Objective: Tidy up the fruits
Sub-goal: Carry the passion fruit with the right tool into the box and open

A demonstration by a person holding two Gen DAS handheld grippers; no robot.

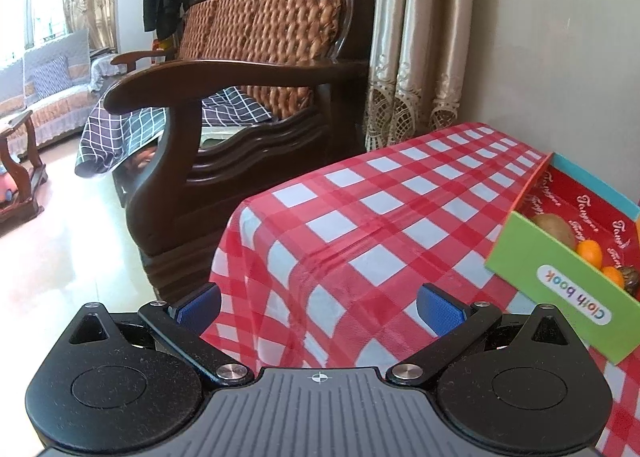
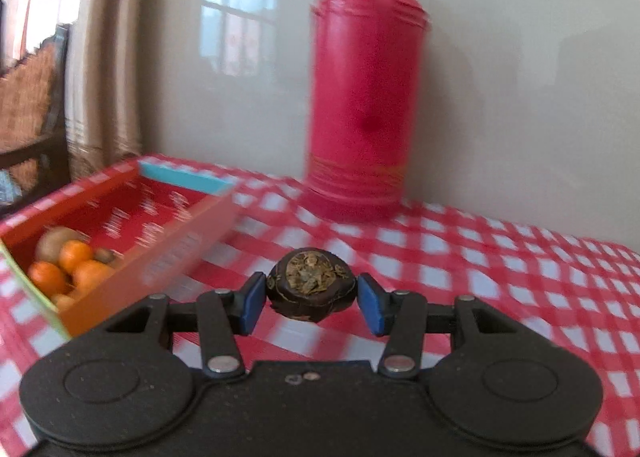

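On my far left, past the table edge, stands a dark wooden sofa (image 1: 248,97) with a woven back and a checked blanket (image 1: 132,133) over its seat. Beige curtains (image 1: 416,57) hang beside it against the wall.

My left claw (image 1: 318,309) hovers over the near corner of the table (image 1: 360,217), which wears a red-and-white checked cloth. Its blue pads (image 1: 438,311) stand wide apart with nothing between them.

To the right of that claw sits the box (image 1: 560,285), green on its near wall with "Cloth book" printed there, red inside, a light blue rim at the back. In it I can see a brown kiwi (image 1: 554,229), two oranges (image 1: 590,251) and a dark fruit at the right edge.

From my right wrist the same box (image 2: 176,253) lies to the left, open on top, with oranges (image 2: 76,255) and a kiwi (image 2: 52,243) heaped at its near end.

My right claw (image 2: 310,299) is partly closed on a mangosteen (image 2: 310,283), dark and round, its dry tufted end facing the camera. Both blue pads (image 2: 252,303) appear to press its sides, and it hangs above the cloth, just right of the box's orange side wall and outside it.

Further right and back, a pink thermos (image 2: 366,97) stands upright on the table (image 2: 520,257) close to the wall. This view is blurred.
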